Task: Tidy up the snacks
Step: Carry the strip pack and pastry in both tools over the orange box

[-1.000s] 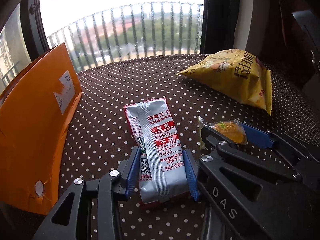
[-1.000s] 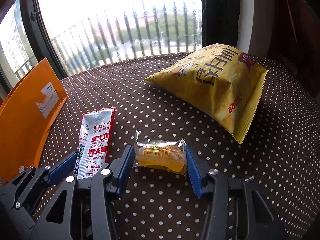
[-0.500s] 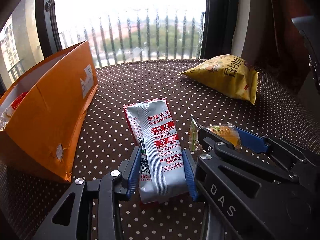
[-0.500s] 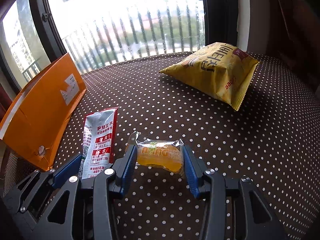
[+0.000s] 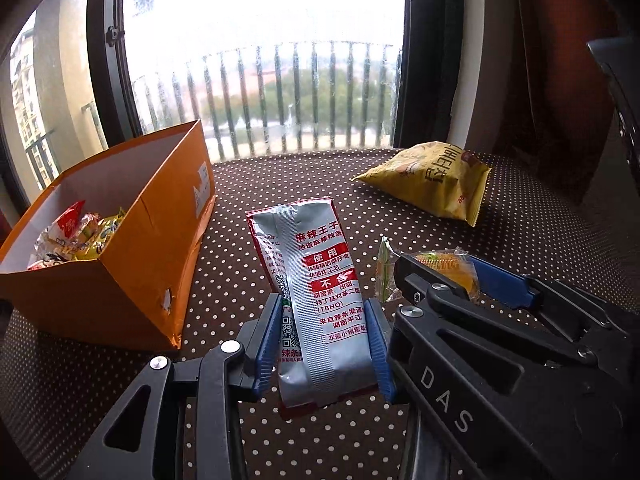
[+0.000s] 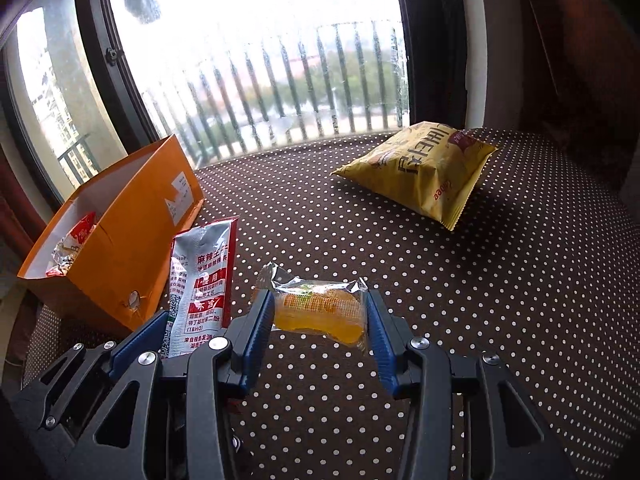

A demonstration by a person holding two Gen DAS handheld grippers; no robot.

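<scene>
My left gripper [image 5: 326,344] is shut on a silver and red snack packet [image 5: 316,300], held off the dotted cloth with its printed back facing up. Beside it on the right, my right gripper [image 6: 318,324] is shut on a small clear-wrapped orange snack [image 6: 320,314], also lifted. In the right wrist view the silver packet [image 6: 202,288] shows at the left between the left gripper's blue pads. An open orange box [image 5: 120,240] with several wrapped snacks inside stands to the left. A yellow chip bag [image 5: 432,184] lies at the far right of the cloth.
The brown polka-dot cloth [image 6: 500,280] covers the surface up to a window with railings [image 5: 280,100]. Dark curtains hang at the right. The orange box [image 6: 120,232] sits near the left edge; the chip bag [image 6: 424,168] lies near the window.
Both grippers have risen and pulled back with their snacks held. The orange box's open top and its contents have come into view, and the chip bag looks farther away.
</scene>
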